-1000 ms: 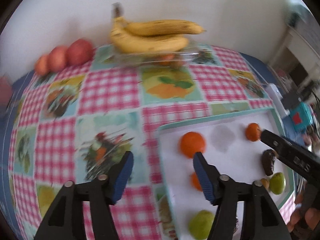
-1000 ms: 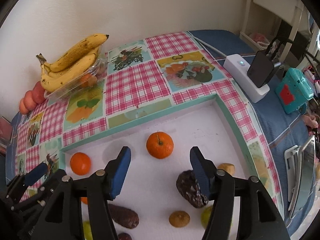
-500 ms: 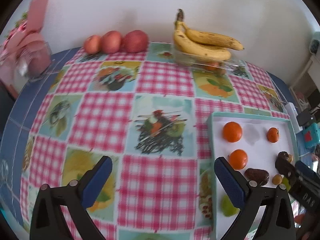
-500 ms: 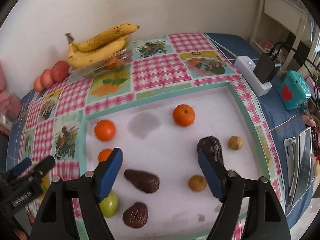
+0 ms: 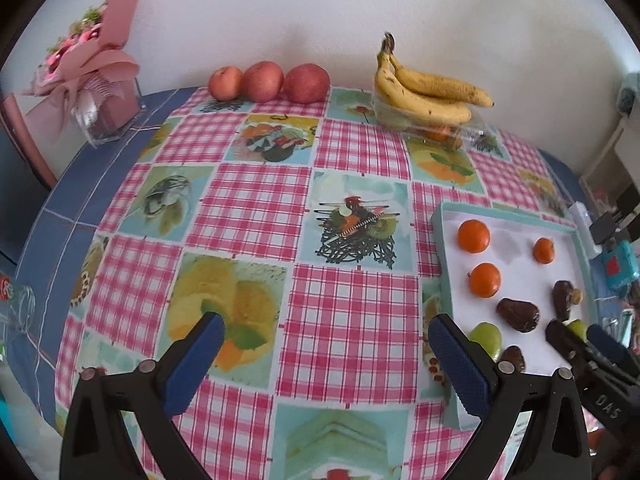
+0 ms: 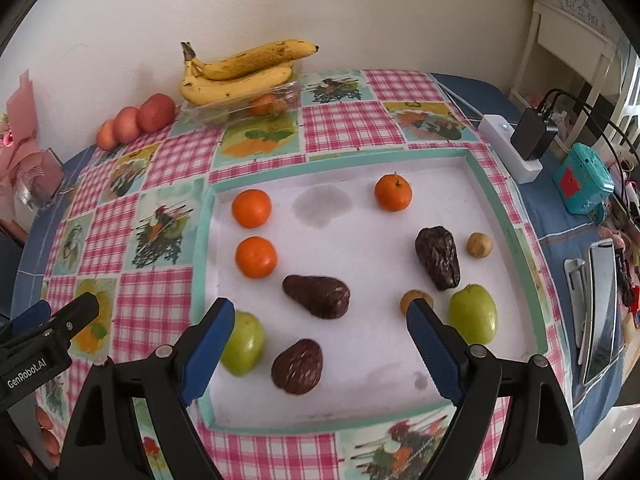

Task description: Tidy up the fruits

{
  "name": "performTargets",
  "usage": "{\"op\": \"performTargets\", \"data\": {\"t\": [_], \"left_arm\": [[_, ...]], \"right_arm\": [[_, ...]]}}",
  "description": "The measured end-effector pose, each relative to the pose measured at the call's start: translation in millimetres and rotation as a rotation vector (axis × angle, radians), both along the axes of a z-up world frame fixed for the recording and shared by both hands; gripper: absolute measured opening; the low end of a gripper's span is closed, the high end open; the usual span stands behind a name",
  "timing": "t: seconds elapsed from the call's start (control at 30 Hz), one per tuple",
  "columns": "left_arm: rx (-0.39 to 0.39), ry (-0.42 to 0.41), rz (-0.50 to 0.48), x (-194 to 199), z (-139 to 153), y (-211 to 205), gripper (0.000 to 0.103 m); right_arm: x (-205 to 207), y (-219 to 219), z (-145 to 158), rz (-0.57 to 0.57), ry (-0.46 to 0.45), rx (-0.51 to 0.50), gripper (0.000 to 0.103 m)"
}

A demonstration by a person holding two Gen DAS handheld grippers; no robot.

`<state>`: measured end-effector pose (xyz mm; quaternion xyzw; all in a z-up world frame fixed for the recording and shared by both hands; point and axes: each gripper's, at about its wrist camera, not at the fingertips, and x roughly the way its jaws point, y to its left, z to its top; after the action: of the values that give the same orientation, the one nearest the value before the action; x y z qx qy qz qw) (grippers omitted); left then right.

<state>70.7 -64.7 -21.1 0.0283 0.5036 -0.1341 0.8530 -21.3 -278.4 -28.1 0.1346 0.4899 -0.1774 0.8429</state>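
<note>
Fruit awaited, both tools spread wide and empty.
The wrinkled brown fruit is judged soft; its broad middle is best gripped gently.

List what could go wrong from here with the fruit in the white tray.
1. The oranges are round and lie loose on the flat tray; a nudge may send them rolling.
2. The dark wrinkled fruit looks soft; a hard squeeze could crush it.
3. The right gripper and left gripper hang close together at the tray's near-left corner, jaws wide and empty; they might collide if both reach in together.
</note>
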Motion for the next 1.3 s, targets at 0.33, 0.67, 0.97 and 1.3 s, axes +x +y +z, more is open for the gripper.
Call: {"op": "performTargets", "data": {"t": [0.33, 0.67, 0.97, 1.3], "left_arm": [[0.079, -0.025, 0.036, -25.7, 4.4, 20.7, 0.103], [0.145, -0.028, 0.029, -45.4, -1.2, 28.4, 0.103], [0.189, -0.018, 0.002, -49.5, -3.2, 21.0, 0.103], [0.195, -0.019, 0.011, -49.2, -1.7, 22.5, 0.103]], "right_arm": [[-17.4, 13.7, 6.4, 0.020, 0.018, -0.016, 0.088], [-33.4, 22.0, 8.9, 0.024, 0.014, -0.023, 0.088], [-36.3, 24.6, 4.4, 0.040, 0.031, -0.017, 0.088], [-35.4, 25.8, 3.6, 0.051, 0.035, -0.021, 0.088]]}}
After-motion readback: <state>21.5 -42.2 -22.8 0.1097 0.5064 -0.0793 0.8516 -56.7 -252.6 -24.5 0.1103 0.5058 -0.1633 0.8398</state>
